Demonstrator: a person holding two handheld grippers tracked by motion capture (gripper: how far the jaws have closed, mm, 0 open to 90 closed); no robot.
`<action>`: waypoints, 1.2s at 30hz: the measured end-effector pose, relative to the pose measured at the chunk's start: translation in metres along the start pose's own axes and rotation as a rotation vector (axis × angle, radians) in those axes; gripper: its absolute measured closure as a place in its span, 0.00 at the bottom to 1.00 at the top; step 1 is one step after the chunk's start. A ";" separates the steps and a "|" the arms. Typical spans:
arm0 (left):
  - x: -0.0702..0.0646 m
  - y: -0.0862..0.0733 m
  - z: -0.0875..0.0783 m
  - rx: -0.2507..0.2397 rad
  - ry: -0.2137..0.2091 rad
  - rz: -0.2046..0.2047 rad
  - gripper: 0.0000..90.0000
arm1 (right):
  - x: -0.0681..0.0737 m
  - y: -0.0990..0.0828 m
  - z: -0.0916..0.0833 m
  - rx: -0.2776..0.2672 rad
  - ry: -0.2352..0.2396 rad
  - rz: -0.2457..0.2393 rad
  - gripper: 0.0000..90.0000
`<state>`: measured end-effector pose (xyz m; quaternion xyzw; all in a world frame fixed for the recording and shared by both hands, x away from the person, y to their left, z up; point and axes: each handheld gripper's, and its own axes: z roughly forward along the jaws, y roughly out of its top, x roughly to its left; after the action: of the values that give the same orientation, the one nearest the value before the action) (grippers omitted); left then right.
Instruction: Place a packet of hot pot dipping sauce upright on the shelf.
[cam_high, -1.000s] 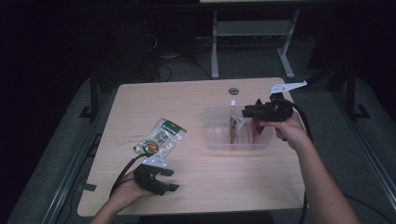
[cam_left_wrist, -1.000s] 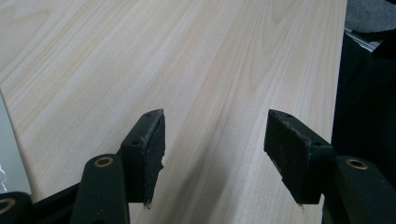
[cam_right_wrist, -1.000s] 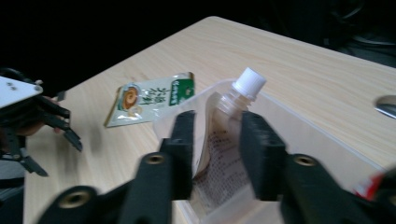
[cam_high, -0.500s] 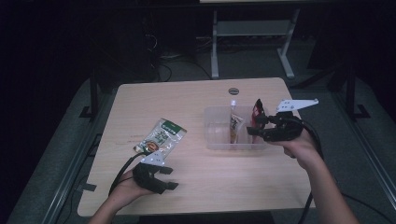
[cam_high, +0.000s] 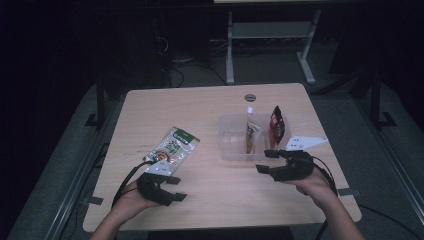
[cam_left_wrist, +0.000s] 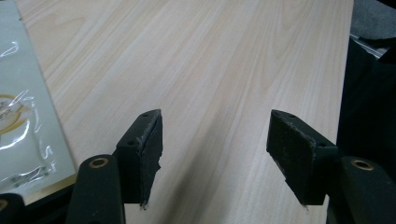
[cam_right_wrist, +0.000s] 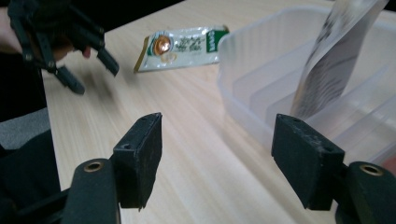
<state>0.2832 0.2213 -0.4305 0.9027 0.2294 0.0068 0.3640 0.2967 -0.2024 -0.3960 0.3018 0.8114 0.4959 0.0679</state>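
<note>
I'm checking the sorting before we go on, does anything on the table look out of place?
One thing: the green packet lies flat on the bare table, outside the clear bin, while the tan packet and red packet stand inside it. Nothing looks spilled or damaged.

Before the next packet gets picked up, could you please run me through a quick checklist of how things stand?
1. Left gripper open, nothing between its jaws: ok.
2. Right gripper open, nothing held: ok.
3. Green packet lying flat on the table, free of both grippers: ok.
4. Clear bin upright, two packets standing inside: ok.
5. Free slot left in the bin: cannot tell.
</note>
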 end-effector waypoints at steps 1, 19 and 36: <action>0.000 0.000 0.000 0.000 0.000 0.000 0.40 | 0.000 0.000 0.000 0.000 0.000 0.000 0.37; 0.015 -0.009 -0.005 -0.003 0.067 -0.076 0.43 | 0.024 -0.047 0.019 0.117 0.003 0.028 0.34; 0.074 0.014 -0.028 -0.018 0.239 -0.182 1.00 | 0.031 -0.046 0.035 0.167 0.040 -0.001 0.33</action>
<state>0.3503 0.2617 -0.4117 0.8678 0.3517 0.0832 0.3411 0.2660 -0.1738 -0.4467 0.2960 0.8513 0.4325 0.0264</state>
